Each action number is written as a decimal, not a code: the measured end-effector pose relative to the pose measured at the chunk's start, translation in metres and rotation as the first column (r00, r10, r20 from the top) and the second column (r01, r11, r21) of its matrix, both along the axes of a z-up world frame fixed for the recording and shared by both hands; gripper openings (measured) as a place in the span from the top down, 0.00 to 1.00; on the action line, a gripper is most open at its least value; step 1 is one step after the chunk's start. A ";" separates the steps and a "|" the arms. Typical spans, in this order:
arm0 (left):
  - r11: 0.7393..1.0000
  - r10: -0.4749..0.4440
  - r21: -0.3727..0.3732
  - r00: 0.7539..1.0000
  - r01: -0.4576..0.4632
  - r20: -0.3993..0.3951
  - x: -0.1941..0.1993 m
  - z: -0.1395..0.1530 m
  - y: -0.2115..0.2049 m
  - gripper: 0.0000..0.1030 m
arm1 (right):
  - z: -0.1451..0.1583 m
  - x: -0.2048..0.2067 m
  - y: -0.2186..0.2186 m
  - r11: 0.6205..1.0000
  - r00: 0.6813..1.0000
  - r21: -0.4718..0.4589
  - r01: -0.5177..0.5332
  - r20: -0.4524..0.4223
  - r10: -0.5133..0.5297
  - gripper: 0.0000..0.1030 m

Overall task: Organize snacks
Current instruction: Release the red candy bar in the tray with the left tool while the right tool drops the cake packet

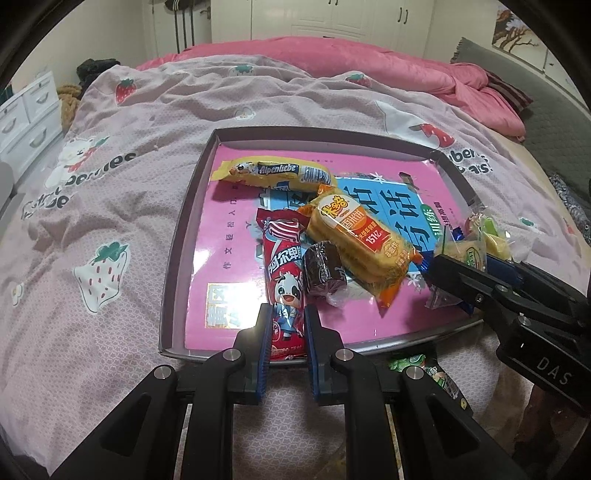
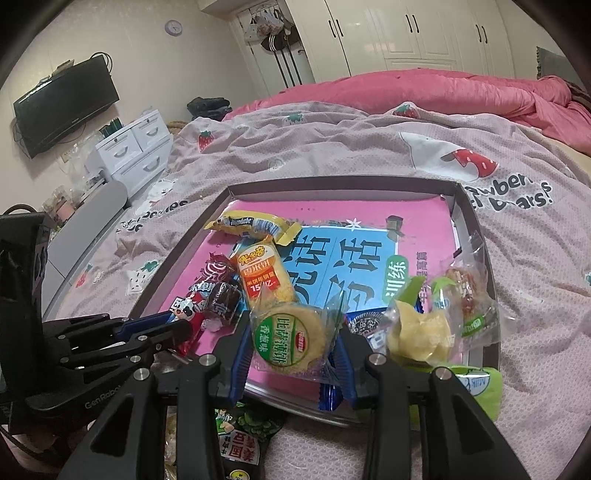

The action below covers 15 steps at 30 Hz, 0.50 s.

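Crinkly red Alpenliebe milk-candy pack [image 1: 285,295] sits pinched between the left gripper [image 1: 286,317] jaws; the right gripper [image 2: 293,345] clamps a round scallion biscuit pack [image 2: 288,338]. Both hang over the tray rim [image 1: 177,236]; slick film might slip free.

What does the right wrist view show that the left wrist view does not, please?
Only the right wrist view shows the wall-mounted TV, the wall clock and the green Milk packet beside the tray. Only the left wrist view shows the grey headboard. Both share the tray, the yellow Alpenliebe packet, the orange rice cracker pack, the left gripper closed on the red cow packet, and the right gripper around the round cracker.
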State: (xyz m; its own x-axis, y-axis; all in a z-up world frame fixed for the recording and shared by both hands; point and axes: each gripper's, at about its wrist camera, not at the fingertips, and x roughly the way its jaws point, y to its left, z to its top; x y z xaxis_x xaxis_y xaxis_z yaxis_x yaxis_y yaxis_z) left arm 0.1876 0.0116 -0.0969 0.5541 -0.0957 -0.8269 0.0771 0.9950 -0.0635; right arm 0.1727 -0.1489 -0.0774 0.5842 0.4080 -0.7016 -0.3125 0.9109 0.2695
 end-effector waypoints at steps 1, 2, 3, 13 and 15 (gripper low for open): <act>1.000 -0.001 0.001 1.000 0.001 0.000 0.000 0.000 0.000 0.84 | -0.001 0.001 0.000 1.000 1.000 -0.003 0.000 -0.002 0.000 0.60; 1.000 -0.001 0.000 1.000 0.001 0.001 0.000 0.000 0.000 0.84 | -0.001 0.001 0.000 1.000 1.000 -0.003 0.000 -0.004 0.000 0.61; 1.000 -0.001 0.000 1.000 0.001 0.000 0.000 0.000 0.000 0.84 | -0.002 0.002 0.000 1.000 1.000 -0.005 0.000 -0.008 0.000 0.61; 1.000 -0.001 0.007 1.000 0.001 0.003 0.000 0.001 0.000 0.84 | -0.004 0.002 0.004 0.999 1.000 -0.030 -0.018 -0.014 0.018 0.60; 1.000 -0.001 0.008 1.000 0.001 0.002 0.000 0.002 0.000 0.84 | -0.004 0.002 0.002 1.000 1.000 -0.029 -0.012 -0.013 0.011 0.60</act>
